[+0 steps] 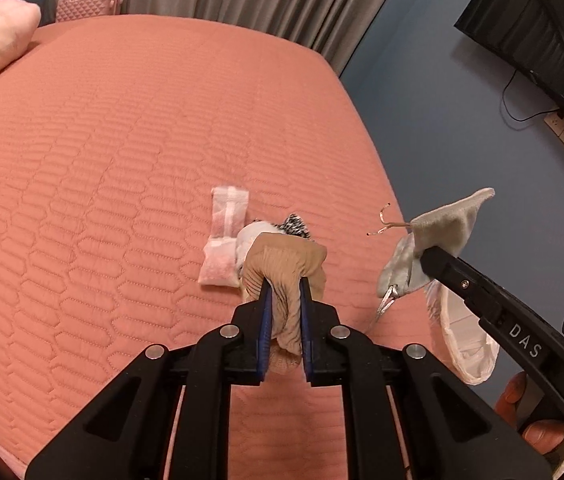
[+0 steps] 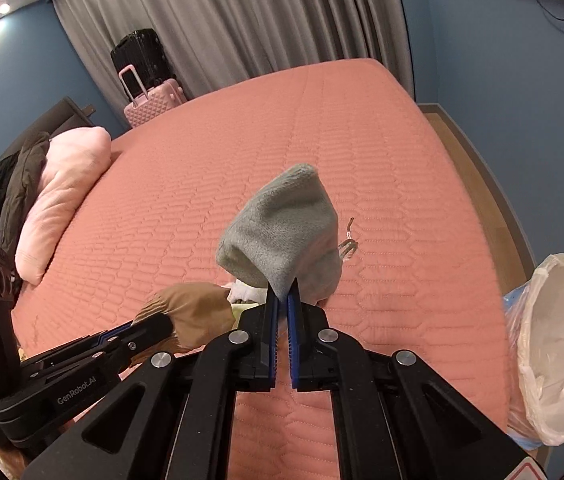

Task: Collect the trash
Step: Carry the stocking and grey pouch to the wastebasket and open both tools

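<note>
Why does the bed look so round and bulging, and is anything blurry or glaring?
Left wrist view: the fisheye lens bows the bed into a dome, corners go dark; a ceiling light glints on the dark TV. Right wrist view: same bulge, a bright ceiling lamp flares top left, and the bin bag at the edge looks slightly smeared.

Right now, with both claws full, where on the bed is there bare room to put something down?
The bedspread lies bare between the pink pillow and the curtains, and across its middle. It is crowded near you: a pink packet and a speckled scrap lie just past the left claw. The lined bin stands off the bed's right edge.
</note>
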`<move>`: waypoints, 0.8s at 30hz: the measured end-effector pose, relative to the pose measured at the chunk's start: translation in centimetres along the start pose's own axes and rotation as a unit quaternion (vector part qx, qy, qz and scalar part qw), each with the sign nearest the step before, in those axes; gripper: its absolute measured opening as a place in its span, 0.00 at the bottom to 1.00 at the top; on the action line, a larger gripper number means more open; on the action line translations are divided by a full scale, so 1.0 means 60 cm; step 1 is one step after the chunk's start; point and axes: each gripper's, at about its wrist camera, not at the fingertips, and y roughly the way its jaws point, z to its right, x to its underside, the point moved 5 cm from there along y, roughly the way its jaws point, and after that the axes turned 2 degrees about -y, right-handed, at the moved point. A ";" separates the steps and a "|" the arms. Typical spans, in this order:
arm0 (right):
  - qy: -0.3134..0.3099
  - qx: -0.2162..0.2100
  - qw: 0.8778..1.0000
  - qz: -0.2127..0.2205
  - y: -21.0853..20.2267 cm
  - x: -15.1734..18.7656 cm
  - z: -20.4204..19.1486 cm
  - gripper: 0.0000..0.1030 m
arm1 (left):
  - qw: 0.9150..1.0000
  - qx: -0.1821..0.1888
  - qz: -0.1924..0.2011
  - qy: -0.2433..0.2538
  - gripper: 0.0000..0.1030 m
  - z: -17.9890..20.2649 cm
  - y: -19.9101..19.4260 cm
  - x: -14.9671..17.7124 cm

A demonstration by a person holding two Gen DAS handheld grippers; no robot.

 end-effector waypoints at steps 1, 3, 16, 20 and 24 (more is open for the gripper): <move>0.000 0.001 1.000 0.010 -0.017 -0.005 0.002 0.04 | 1.000 0.004 0.007 0.006 0.12 0.012 -0.011 -0.004; 0.002 0.001 1.000 0.027 -0.054 -0.009 0.013 0.04 | 0.999 0.014 0.020 0.020 0.12 0.038 -0.031 -0.012; 0.007 0.038 0.991 0.131 -0.278 -0.042 0.098 0.04 | 0.987 0.082 0.074 0.117 0.12 0.257 -0.116 -0.022; 0.016 0.051 0.987 0.155 -0.330 -0.042 0.129 0.04 | 0.981 0.099 0.081 0.145 0.12 0.317 -0.123 -0.018; 0.028 0.065 0.982 0.173 -0.374 -0.039 0.164 0.04 | 0.975 0.115 0.085 0.169 0.12 0.367 -0.127 -0.009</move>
